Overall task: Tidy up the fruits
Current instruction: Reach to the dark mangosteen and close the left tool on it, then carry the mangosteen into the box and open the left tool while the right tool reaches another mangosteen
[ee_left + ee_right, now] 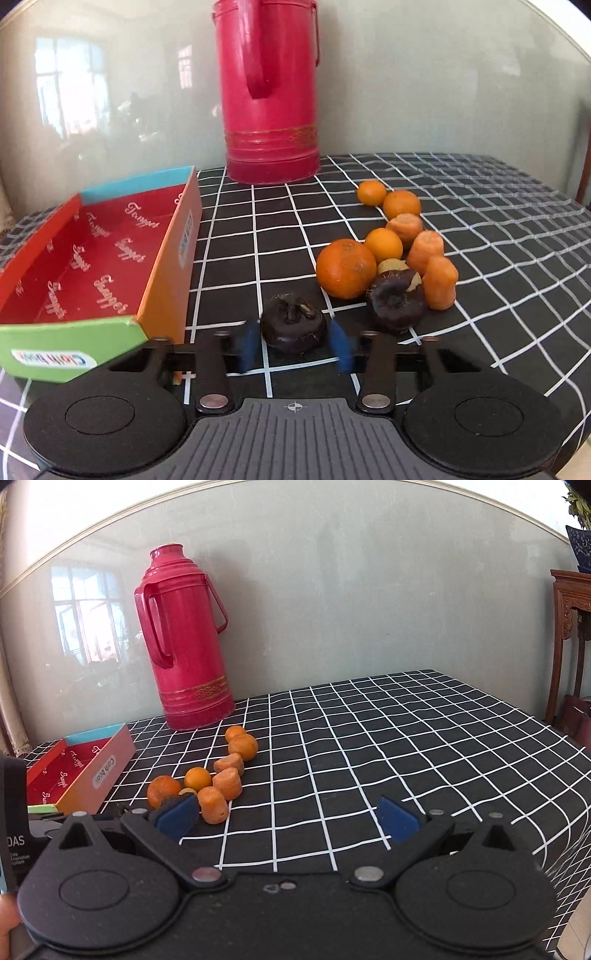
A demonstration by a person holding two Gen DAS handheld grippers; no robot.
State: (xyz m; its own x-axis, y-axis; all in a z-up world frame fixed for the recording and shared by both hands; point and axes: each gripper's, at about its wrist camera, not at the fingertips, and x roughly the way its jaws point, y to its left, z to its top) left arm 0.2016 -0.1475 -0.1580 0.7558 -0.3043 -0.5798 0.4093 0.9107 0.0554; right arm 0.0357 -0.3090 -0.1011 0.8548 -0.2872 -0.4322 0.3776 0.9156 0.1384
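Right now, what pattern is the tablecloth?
Tablecloth: black with a white grid, clearest in the right wrist view.

Dark chestnut [293, 328] apart from heap; second chestnut [397, 302] touching big orange [345, 268], carrot chunks [439, 282].

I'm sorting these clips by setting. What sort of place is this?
Probably a room in a home: a table with a checked tablecloth, a red thermos by the wall, and a carved wooden stand at the side.
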